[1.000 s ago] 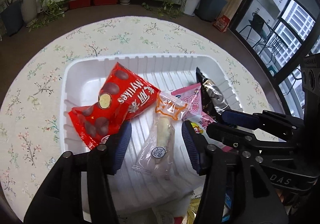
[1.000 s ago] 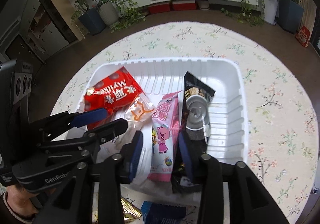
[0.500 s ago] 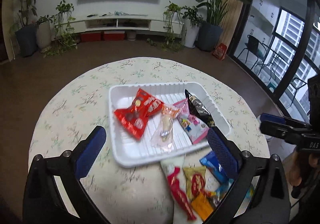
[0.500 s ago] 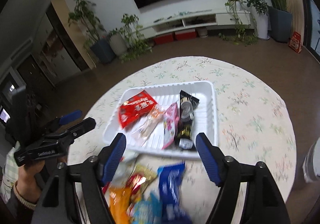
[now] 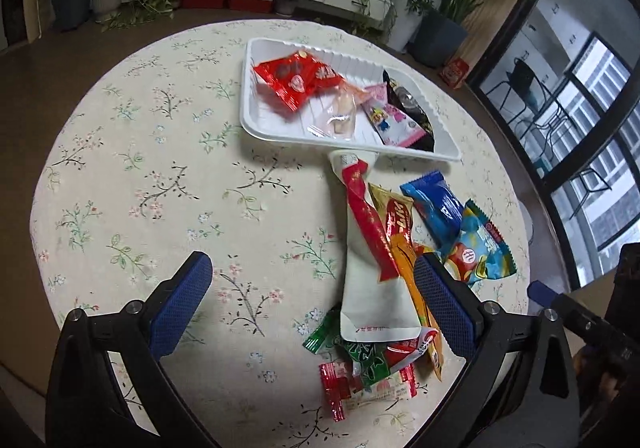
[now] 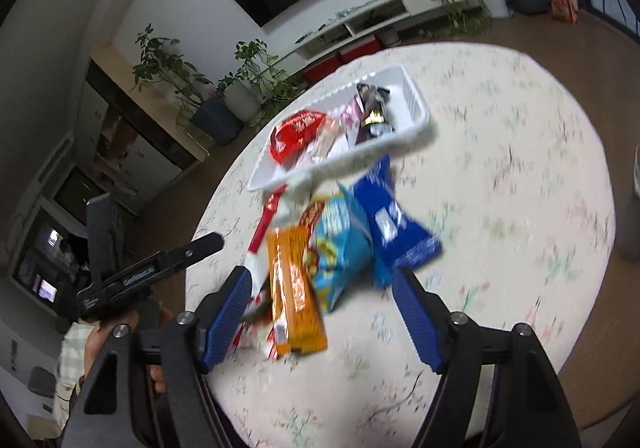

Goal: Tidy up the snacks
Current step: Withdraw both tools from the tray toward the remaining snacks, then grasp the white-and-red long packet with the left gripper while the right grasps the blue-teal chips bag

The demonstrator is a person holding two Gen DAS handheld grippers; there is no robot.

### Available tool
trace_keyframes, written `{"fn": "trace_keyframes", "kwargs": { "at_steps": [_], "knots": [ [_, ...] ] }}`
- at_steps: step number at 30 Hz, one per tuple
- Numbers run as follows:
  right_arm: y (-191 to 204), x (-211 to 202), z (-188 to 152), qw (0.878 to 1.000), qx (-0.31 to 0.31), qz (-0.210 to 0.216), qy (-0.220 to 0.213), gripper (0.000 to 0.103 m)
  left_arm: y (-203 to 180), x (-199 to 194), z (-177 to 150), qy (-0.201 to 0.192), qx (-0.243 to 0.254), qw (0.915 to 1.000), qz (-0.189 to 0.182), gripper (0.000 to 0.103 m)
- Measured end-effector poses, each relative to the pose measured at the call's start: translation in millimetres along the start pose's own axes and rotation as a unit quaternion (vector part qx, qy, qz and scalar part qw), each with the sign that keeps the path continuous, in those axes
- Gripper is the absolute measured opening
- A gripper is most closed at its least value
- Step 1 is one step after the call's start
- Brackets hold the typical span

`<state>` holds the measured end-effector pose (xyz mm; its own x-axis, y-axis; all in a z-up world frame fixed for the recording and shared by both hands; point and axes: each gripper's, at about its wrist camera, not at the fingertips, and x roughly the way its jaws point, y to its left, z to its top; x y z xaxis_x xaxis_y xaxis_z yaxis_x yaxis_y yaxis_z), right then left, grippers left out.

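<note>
Currently the left gripper (image 5: 312,306) stands wide apart above the bench (image 5: 160,176), gripping nothing; its jaws have just been opening. The right gripper (image 6: 320,312) is partly spread, also empty, after the same opening motion. A white tray (image 5: 280,132) rests on the floral-covered bench and contains a red packet (image 5: 296,82), a clear-wrapped snack (image 5: 340,116), a pink packet (image 5: 390,120) and a black packet (image 5: 412,112). Loose snacks lie just beside the tray's near edge: a white-and-red pouch (image 5: 372,272), an orange packet (image 6: 294,288), a blue packet (image 6: 394,228) and a light-blue packet (image 6: 340,244).
</note>
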<state>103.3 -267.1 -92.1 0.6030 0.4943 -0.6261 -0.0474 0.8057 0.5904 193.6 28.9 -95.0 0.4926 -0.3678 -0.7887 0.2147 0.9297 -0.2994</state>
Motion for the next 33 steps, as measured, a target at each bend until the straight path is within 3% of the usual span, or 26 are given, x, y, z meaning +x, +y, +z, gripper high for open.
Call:
{"fn": "trace_keyframes", "kwargs": {
  "at_steps": [4,8,11,14,18,21,27,32,33],
  "knots": [
    [-8,7,-9,1.000,0.013,-0.004,0.007,0.075,-13,10,9,0.009,0.021,0.9997,0.010,0.102],
    [-10,9,-14,1.000,0.005,-0.001,0.010,0.075,-28,41,27,0.051,0.054,0.9969,0.026,0.102],
    [-15,12,-17,1.000,0.009,0.004,0.014,0.075,-32,59,37,0.062,0.066,0.9951,0.041,0.101],
    [-21,15,-16,1.000,0.021,0.009,0.021,0.075,-32,75,44,0.082,0.071,0.9928,0.050,0.097],
    [-23,17,-16,0.999,0.025,0.017,0.022,0.075,-27,92,51,0.101,0.071,0.9902,0.065,0.081],
    [-22,19,-16,0.999,0.021,0.023,0.026,0.075,-25,94,51,0.101,0.077,0.9892,0.075,0.080],
    [-16,21,-17,0.999,0.010,0.019,0.024,0.075,-24,105,43,0.118,0.113,0.9791,0.121,0.080],
    [-9,21,-19,1.000,-0.010,0.012,0.020,0.075,-18,111,47,0.119,0.111,0.9796,0.118,0.080],
    [-8,21,-20,1.000,-0.012,0.012,0.019,0.075,-17,112,48,0.118,0.115,0.9794,0.117,0.076]
  ]
}}
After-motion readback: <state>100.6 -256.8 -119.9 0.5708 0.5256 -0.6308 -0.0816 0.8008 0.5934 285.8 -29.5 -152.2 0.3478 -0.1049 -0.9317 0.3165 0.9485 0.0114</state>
